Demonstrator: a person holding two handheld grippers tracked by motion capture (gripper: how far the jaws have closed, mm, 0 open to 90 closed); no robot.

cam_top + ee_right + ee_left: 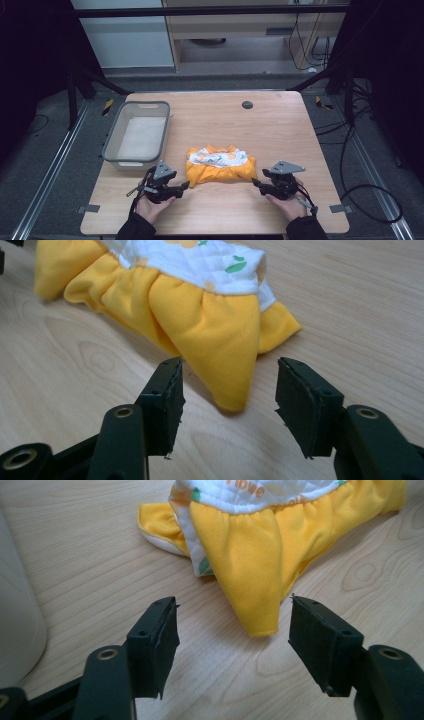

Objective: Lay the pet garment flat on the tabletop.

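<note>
place: lab recording bay | signs: black frame posts (75,95), loose floor cables (350,165), wooden table (280,130)

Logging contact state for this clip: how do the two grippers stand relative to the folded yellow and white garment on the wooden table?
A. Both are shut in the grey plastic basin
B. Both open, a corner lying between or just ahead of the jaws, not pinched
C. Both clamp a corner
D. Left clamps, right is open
B: the left gripper and the right gripper stand open, pads apart from the folded yellow and white garment.

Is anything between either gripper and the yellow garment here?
Nothing visible. The left gripper and right gripper stand open, each facing a corner of the yellow garment across bare table.
</note>
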